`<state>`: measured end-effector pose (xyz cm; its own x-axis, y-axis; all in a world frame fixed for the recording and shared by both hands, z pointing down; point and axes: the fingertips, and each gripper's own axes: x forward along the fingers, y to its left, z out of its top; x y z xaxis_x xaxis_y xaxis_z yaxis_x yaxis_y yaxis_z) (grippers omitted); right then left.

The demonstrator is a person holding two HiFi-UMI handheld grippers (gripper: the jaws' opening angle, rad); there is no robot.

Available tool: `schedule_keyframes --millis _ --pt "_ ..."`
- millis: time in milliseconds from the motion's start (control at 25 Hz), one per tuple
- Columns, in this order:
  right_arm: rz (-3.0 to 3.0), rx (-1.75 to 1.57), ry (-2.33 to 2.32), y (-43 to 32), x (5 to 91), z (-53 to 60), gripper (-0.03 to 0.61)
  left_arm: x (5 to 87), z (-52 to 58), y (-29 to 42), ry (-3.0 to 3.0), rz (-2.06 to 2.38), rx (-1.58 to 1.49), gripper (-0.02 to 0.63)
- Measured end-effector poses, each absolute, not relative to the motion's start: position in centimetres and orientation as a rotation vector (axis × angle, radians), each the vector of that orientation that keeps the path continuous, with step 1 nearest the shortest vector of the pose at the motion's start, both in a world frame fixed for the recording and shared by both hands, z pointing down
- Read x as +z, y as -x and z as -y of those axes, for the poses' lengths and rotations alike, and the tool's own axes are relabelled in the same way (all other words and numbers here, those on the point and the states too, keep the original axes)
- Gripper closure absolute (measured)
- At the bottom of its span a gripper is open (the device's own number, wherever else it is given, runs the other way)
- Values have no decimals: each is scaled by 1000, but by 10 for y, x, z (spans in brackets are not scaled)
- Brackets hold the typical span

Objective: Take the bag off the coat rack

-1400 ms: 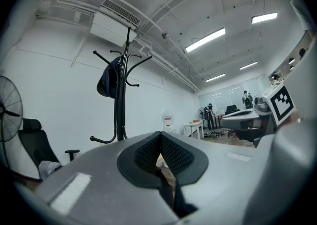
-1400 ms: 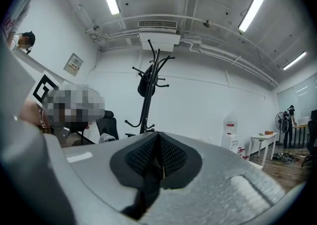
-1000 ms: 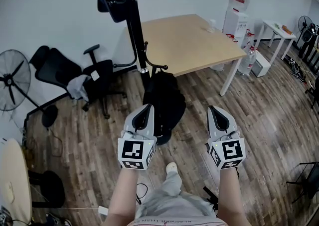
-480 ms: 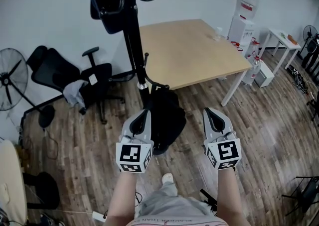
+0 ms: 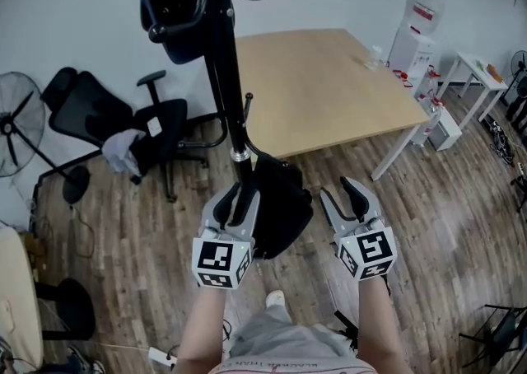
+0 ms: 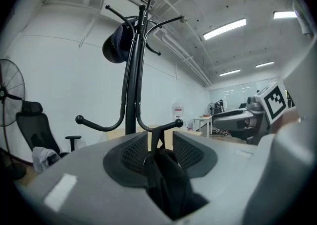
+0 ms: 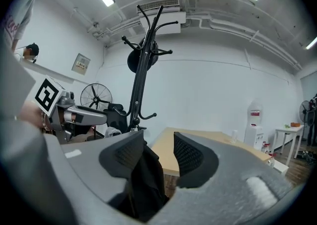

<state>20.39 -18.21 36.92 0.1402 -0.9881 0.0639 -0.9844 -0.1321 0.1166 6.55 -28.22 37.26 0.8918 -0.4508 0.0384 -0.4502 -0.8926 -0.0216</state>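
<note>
A black bag [image 5: 286, 199] hangs by its strap from a low hook of the black coat rack [image 5: 224, 76], close to the floor. My left gripper [image 5: 238, 194] is just left of the bag and in front of the pole, its jaws opening. In the left gripper view the bag [image 6: 166, 174] and its strap show through the gap of that gripper [image 6: 159, 144], with no pad pressing on them. My right gripper [image 5: 340, 191] is a little to the right of the bag, its jaws opening too. In the right gripper view the bag [image 7: 146, 179] lies behind the left jaw.
A second dark bag [image 5: 169, 2] hangs high on the rack. A wooden table [image 5: 329, 84] stands behind the rack, with an office chair [image 5: 107, 121] and a fan [image 5: 16, 121] at the left. A water dispenser [image 5: 416, 30] and a small white table [image 5: 478, 67] are at the right.
Both grippers were shut and now stand apart at the jaws. The rack and bag have come a little closer to the grippers.
</note>
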Motion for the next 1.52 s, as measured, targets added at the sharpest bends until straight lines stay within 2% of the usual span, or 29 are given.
schedule_keyframes --millis 520,1520 --pt "2109 6 -2117 -207 385 206 379 387 289 -56 3006 -865 -158 428" --pt "2406 134 -1508 -231 446 255 391 457 271 -51 2886 -1529 -327 436"
